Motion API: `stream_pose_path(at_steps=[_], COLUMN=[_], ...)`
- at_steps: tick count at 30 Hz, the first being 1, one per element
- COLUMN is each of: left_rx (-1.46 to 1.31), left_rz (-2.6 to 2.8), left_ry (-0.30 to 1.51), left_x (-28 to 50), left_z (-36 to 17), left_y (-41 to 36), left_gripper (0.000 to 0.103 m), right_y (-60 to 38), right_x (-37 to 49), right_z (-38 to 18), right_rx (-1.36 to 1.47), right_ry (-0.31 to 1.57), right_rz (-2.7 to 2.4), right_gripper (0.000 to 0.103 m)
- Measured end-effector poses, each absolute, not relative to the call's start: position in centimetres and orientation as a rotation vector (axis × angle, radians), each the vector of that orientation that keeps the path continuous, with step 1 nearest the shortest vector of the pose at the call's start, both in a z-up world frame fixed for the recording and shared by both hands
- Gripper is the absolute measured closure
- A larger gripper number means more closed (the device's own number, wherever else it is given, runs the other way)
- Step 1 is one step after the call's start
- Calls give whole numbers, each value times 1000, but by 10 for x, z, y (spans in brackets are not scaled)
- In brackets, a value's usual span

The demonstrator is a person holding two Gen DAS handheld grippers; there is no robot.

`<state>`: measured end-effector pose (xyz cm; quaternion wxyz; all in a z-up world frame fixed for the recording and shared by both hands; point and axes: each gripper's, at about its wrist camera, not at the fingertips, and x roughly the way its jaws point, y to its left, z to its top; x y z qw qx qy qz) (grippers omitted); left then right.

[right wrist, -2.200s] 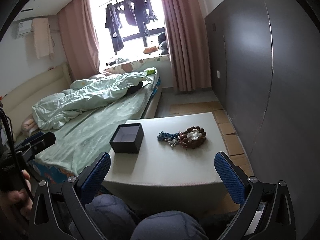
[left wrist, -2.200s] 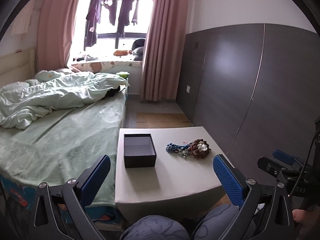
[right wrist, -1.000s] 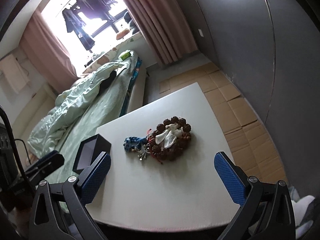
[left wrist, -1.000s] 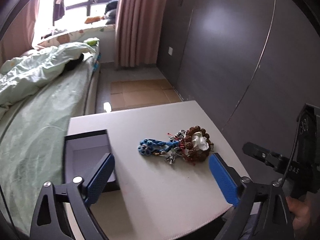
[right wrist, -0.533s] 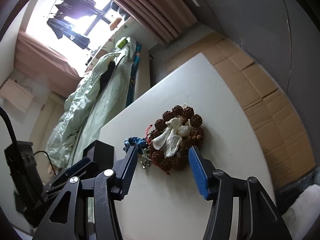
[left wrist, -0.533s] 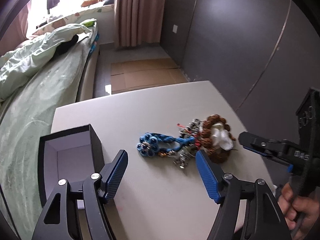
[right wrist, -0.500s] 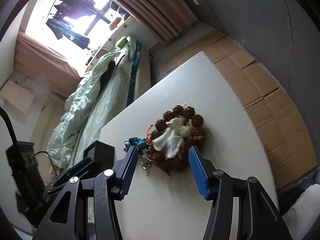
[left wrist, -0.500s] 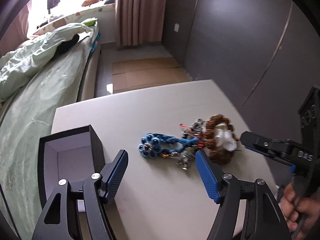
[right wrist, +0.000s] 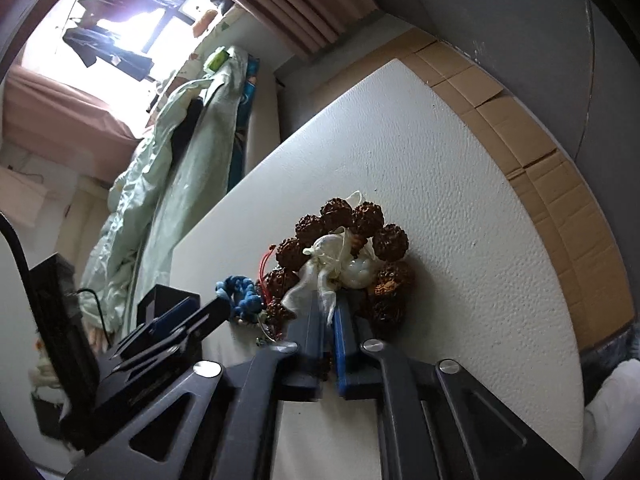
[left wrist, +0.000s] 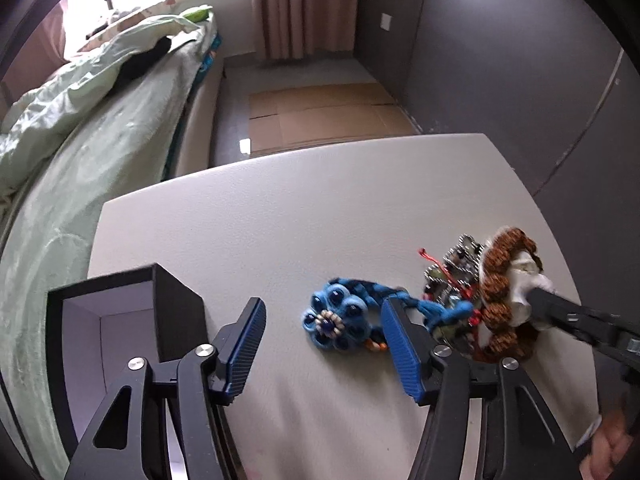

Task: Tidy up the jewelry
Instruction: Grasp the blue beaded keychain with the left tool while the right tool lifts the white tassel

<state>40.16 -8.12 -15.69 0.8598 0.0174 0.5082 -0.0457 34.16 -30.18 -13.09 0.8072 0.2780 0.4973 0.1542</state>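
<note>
A brown bead bracelet [right wrist: 352,236] with a white ribbon [right wrist: 324,268] lies on the white table [right wrist: 460,208], tangled with small silver and red charms [left wrist: 454,276] and a blue woven bracelet [left wrist: 336,322]. My right gripper [right wrist: 329,312] is shut on the white ribbon; it shows in the left wrist view [left wrist: 536,300] at the bracelet [left wrist: 500,292]. My left gripper [left wrist: 320,332] is open, its fingers on either side of the blue bracelet's flower. An open black box [left wrist: 116,320] stands to the left.
A bed with green bedding [left wrist: 80,120] runs along the table's left side. Cardboard sheets [left wrist: 320,112] cover the floor beyond the table. A dark grey wall [left wrist: 520,60] stands to the right. Pink curtains [left wrist: 296,4] hang at the back.
My right gripper has closed on the white ribbon of the bead bracelet. My left gripper has moved forward, so the blue bracelet now sits between its fingers.
</note>
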Motion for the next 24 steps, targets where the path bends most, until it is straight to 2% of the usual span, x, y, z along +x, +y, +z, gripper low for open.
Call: stream_pose_path(at_steps=[3, 12, 13, 14, 15, 19, 20, 24], left_rx=[43, 143, 157, 171, 180, 121, 112, 71], left_rz=[-90, -107, -113, -126, -119, -161, -167, -180], left_ry=[1072, 1100, 1107, 1122, 1128, 1112, 1107, 1072], left_x=[403, 404, 405, 406, 407, 410, 411, 411], left_z=[-157, -161, -163, -166, -168, -158, -154, -135], left_y=[-82, -102, -104, -107, -107, -98, -96, -88], left_gripper=[50, 50, 52, 69, 75, 85, 94, 94], right_y=[-307, -326, -326, -327, -328, -329, -331, -334], right_x=[335, 324, 323, 322, 321, 318, 317, 316], right_z=[-115, -89, -86, -83, -81, -77, -78, -80], right_rx=[599, 696, 700, 704, 706, 709, 710, 755], right_ry=[985, 825, 815, 799, 790, 772, 771, 762], right_rz=[353, 424, 427, 431, 434, 433, 433, 477], right_gripper=[97, 97, 97, 97, 97, 97, 97, 97])
